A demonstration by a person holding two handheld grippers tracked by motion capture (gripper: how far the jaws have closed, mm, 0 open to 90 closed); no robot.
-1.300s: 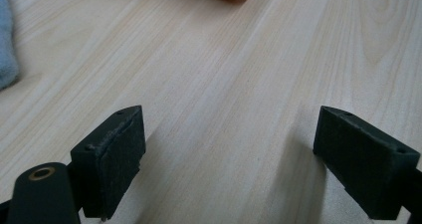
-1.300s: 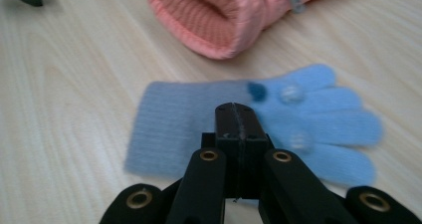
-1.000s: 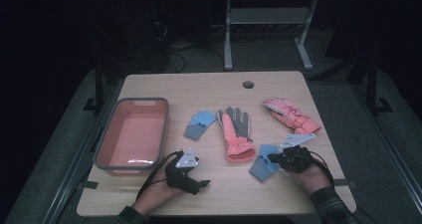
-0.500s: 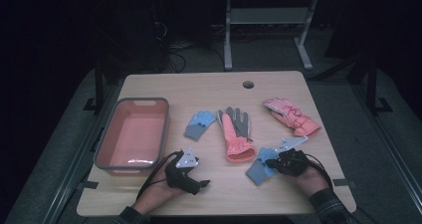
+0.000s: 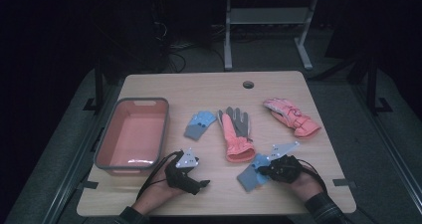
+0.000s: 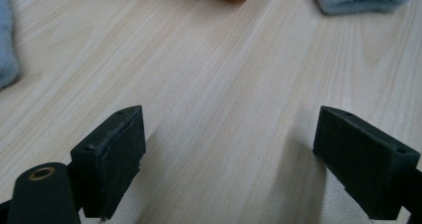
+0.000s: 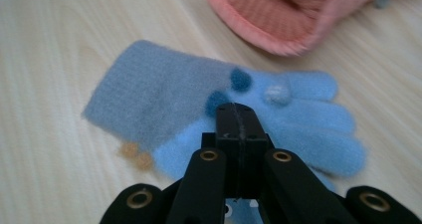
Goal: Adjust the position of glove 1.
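You see four gloves: two blue (image 5: 200,125) (image 5: 251,171), two pink (image 5: 235,133) (image 5: 291,117). Your right gripper (image 7: 238,115), jaws closed empty, hovers over the lower blue one; your left gripper (image 6: 229,154) gapes empty.

blue glove (image 7: 224,114): part hidden by fingers | pink glove (image 7: 293,15): cut off at top edge

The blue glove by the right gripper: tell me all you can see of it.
The blue glove is small, fuzzy knit, light blue with a grey-blue cuff and dark blue dots. It lies flat on the table, near its front edge, close to the orange glove. The right gripper, jaws shut, is over its palm; whether it pinches the knit is unclear.
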